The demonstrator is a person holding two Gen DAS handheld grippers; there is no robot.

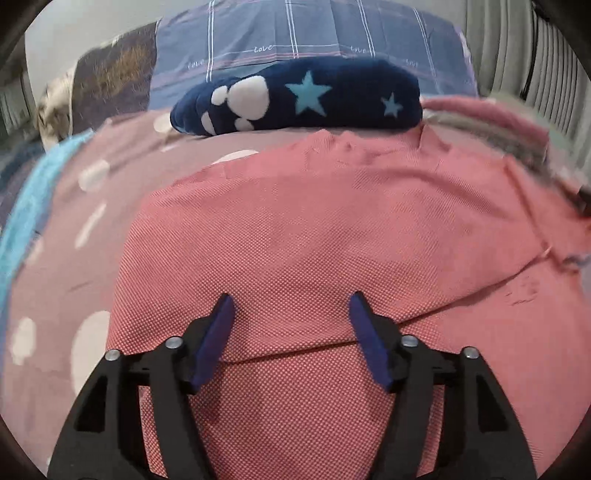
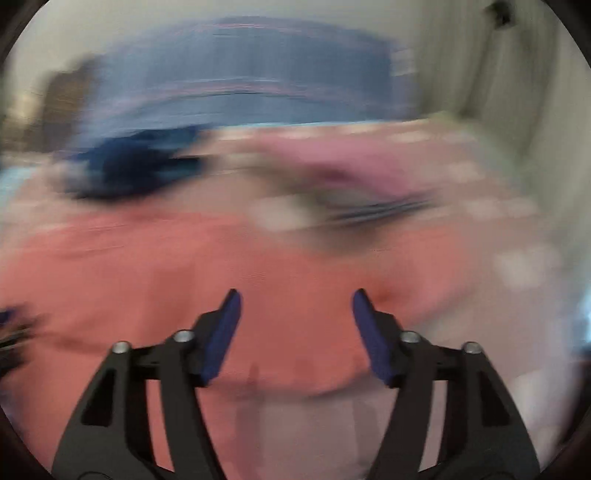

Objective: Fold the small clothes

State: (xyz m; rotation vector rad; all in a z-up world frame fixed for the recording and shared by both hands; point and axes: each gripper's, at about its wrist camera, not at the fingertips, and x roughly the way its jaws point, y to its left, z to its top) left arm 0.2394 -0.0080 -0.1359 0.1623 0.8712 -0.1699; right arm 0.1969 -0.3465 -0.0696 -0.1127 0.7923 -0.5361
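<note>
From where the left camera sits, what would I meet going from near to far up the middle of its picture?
Left hand-held gripper → salmon-pink knit shirt → pink polka-dot sheet → navy plush with stars and a paw print → blue plaid "love" pillow.

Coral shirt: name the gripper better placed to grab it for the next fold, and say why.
Left, probably. The left gripper hangs open directly over the coral shirt, beside a folded edge. The right gripper is open too, near the shirt's edge, its view smeared by motion.
</note>
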